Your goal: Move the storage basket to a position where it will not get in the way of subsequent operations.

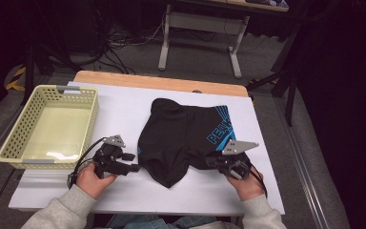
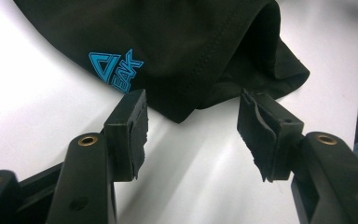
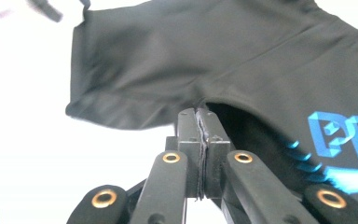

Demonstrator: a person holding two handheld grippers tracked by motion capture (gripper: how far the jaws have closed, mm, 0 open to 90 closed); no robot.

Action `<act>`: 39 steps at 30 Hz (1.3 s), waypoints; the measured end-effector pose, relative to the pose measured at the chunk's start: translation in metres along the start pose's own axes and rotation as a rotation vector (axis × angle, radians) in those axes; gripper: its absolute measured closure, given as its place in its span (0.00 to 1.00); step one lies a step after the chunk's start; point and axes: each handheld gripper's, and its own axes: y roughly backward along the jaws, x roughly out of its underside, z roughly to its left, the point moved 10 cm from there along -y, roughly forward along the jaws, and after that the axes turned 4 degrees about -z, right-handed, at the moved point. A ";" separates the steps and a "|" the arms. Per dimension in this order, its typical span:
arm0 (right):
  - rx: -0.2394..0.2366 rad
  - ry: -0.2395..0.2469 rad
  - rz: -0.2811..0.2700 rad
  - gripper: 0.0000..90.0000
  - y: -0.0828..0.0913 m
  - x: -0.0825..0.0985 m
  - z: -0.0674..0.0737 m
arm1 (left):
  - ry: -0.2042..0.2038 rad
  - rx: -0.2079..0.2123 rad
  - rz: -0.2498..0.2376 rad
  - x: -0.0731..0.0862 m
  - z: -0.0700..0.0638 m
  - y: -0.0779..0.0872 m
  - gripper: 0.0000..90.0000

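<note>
Black shorts [image 1: 181,133] with blue lettering lie flat on the white table [image 1: 124,195], leg openings toward me. My left gripper [image 1: 132,162] rests on the table just left of the shorts' left leg. In the left gripper view this gripper [image 2: 191,126] is open, its jaws apart with bare table between them and the hem of the shorts [image 2: 191,42] just beyond the tips. My right gripper [image 1: 210,161] is at the right leg. In the right gripper view its jaws [image 3: 198,116] are pressed together on the hem of the shorts [image 3: 214,56], where the leg opening gapes dark.
A pale yellow perforated basket [image 1: 91,114] stands at the table's left. A wooden strip [image 1: 147,80] borders the far edge. Beyond it are a desk frame [image 1: 164,43] and cables on the floor. White table shows in front of the shorts.
</note>
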 end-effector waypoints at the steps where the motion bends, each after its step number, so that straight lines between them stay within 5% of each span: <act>1: -0.021 -0.002 0.024 0.99 0.002 0.007 0.006 | 0.003 -0.002 -0.004 0.000 0.001 0.000 0.49; 7: -0.106 0.006 0.125 0.92 0.010 0.030 0.036 | 0.011 -0.006 0.002 0.001 0.005 -0.003 0.50; 12: -0.072 0.031 0.013 0.71 0.010 0.005 0.039 | 0.015 -0.005 0.011 0.001 0.004 -0.005 0.51; 15: -0.072 0.032 -0.050 0.60 -0.003 -0.011 0.043 | 0.009 -0.003 0.007 0.001 0.004 -0.005 0.51; 18: -0.094 0.058 -0.072 0.60 -0.023 -0.026 0.052 | 0.014 0.001 0.004 0.001 0.003 -0.003 0.51; 28: -0.117 0.073 0.003 0.54 -0.098 -0.035 0.073 | 0.012 0.004 -0.008 0.000 0.002 0.000 0.50; 31: -0.084 0.070 0.046 0.59 -0.112 -0.029 0.072 | 0.013 0.008 -0.007 0.001 0.002 0.000 0.50; 33: -0.059 0.074 0.071 0.77 -0.115 -0.025 0.069 | 0.015 0.007 -0.004 0.001 0.002 0.001 0.50; 36: -0.041 0.077 0.065 0.94 -0.107 -0.026 0.068 | 0.011 0.011 -0.014 0.000 0.001 0.001 0.48; 39: -0.027 0.069 0.042 0.97 -0.090 -0.029 0.064 | 0.008 0.014 -0.023 -0.002 0.000 0.001 0.44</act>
